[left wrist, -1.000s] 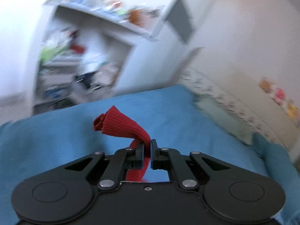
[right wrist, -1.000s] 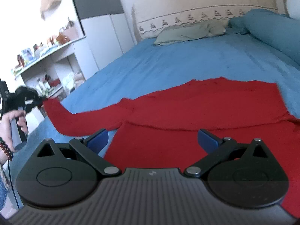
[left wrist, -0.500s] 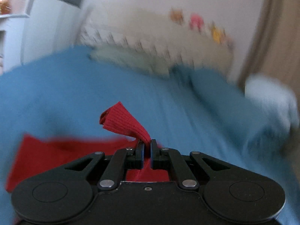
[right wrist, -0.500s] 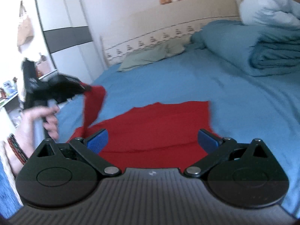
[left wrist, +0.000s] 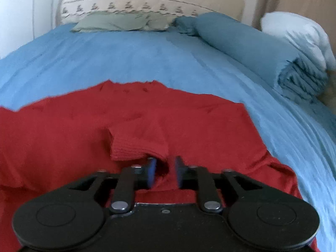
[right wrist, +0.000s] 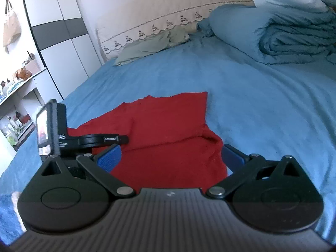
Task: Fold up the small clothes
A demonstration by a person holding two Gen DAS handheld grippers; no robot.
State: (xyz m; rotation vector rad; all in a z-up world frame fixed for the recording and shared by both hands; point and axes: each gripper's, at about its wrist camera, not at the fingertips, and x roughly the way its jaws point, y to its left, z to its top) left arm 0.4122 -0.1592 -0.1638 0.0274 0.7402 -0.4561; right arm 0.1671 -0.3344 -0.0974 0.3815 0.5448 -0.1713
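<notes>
On the blue bed [left wrist: 130,58] a red garment [left wrist: 63,138] lies spread, its ribbed sleeve cuff [left wrist: 138,147] laid across the body. Left gripper [left wrist: 164,173]: fingers slightly apart, cuff edge between them and no clamping evident; judged a release in progress. Right gripper [right wrist: 171,154]: fingers wide apart, empty, just above the garment's near part. Progress: one sleeve appears folded inward; the right wrist view shows a crease across the cloth. Remaining, as judged: the other sleeve, if not already in, and the body folds.
</notes>
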